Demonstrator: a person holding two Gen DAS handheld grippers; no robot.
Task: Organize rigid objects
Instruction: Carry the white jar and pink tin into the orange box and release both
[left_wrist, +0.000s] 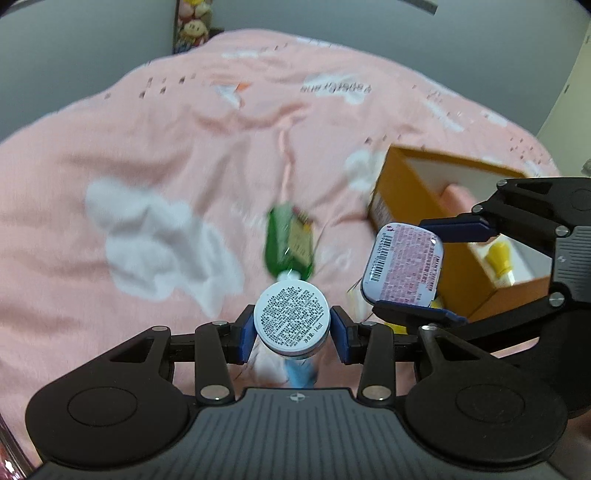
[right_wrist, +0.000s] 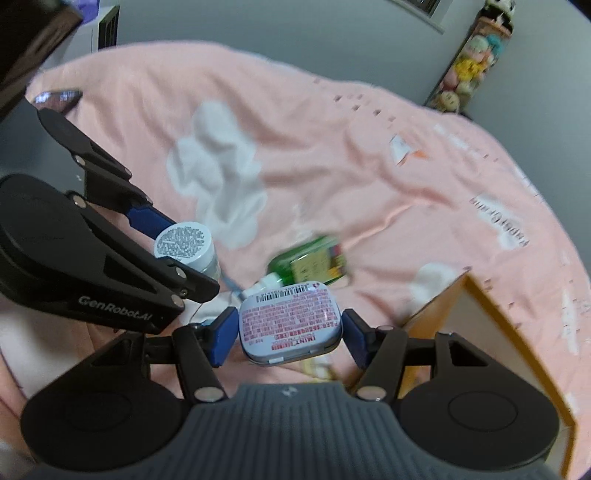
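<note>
Left hand-held gripper (left_wrist: 292, 334): closed on small round jar (left_wrist: 291, 319), gripped across sides, printed base turned toward camera; held clear of bed (left_wrist: 110, 155).

Right hand-held gripper (right_wrist: 290, 334): closed on flat mint tin (right_wrist: 290, 325), clamped edgewise, label side up; held just beside orange box (left_wrist: 443, 206), likely for drop-in.

Box open-topped, to right of both grippers; yellow item (left_wrist: 500, 258) seen inside.

Green bottle (left_wrist: 290, 240) lying on bed ahead of grippers, blurred, not yet collected.

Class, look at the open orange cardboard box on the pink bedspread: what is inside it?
Inside the orange cardboard box, a small yellow-capped bottle lies against the white lining. The right gripper, holding a rectangular mint tin, covers much of the interior, so other contents cannot be seen.
</note>
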